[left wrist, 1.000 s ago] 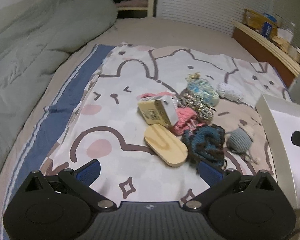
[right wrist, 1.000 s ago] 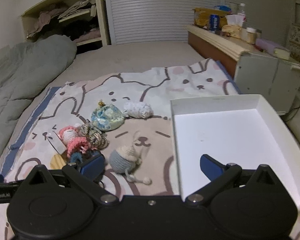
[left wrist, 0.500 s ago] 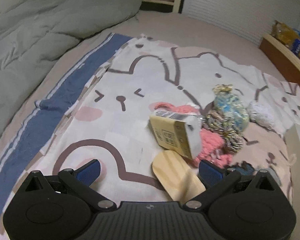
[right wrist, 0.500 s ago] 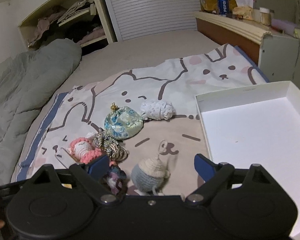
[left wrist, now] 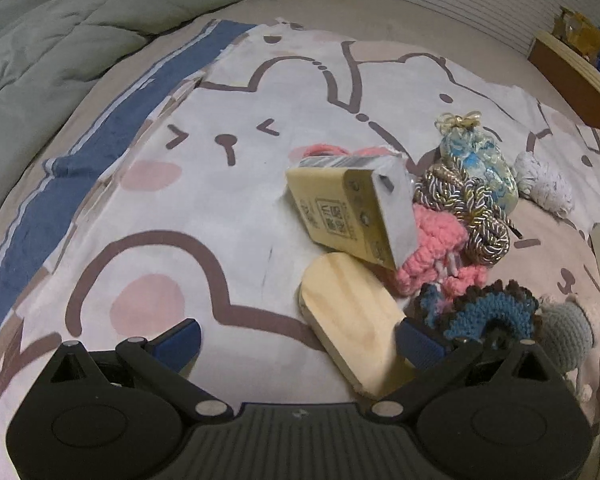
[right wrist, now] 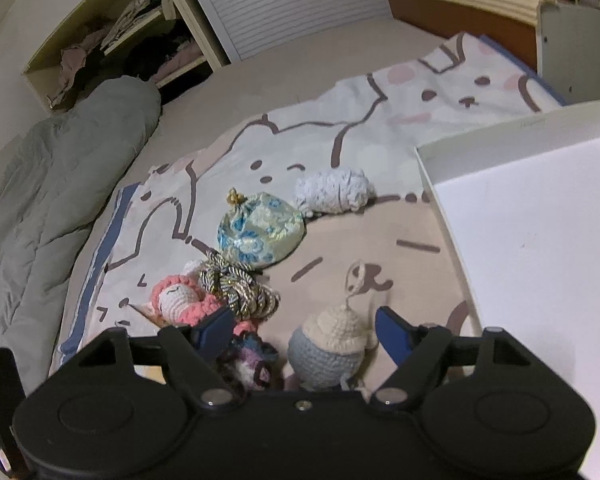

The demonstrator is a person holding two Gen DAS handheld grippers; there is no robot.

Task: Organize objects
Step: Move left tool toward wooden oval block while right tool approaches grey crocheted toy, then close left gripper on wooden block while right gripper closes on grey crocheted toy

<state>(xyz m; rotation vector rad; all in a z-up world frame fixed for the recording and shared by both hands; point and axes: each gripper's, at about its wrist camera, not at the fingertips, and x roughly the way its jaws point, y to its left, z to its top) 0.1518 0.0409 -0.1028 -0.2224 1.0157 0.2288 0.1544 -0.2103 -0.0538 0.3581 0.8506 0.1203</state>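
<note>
A pile of small things lies on a cartoon-print cloth (left wrist: 228, 208). In the left wrist view my left gripper (left wrist: 298, 342) is open, its fingers either side of the near end of an oval wooden block (left wrist: 352, 340). Behind it lie a yellow carton (left wrist: 348, 208), a pink crochet doll (left wrist: 436, 240), a gold braided cord (left wrist: 468, 208), a blue brocade pouch (left wrist: 476, 160) and a dark blue crochet piece (left wrist: 488, 312). In the right wrist view my right gripper (right wrist: 306, 326) is open around a grey and cream crochet ball (right wrist: 328, 344). The white box (right wrist: 540, 240) lies to its right.
A white knitted bundle (right wrist: 332, 192) lies behind the pouch (right wrist: 256, 228). A grey duvet (left wrist: 40, 40) fills the bed's left side. A wooden headboard shelf (right wrist: 460, 0) with packets runs along the far right. An open shelf unit (right wrist: 120, 32) with clothes stands behind.
Both grippers have moved forward and down toward the pile. The left now straddles the wooden block's near end; the right now has the crochet ball between its open fingers.
</note>
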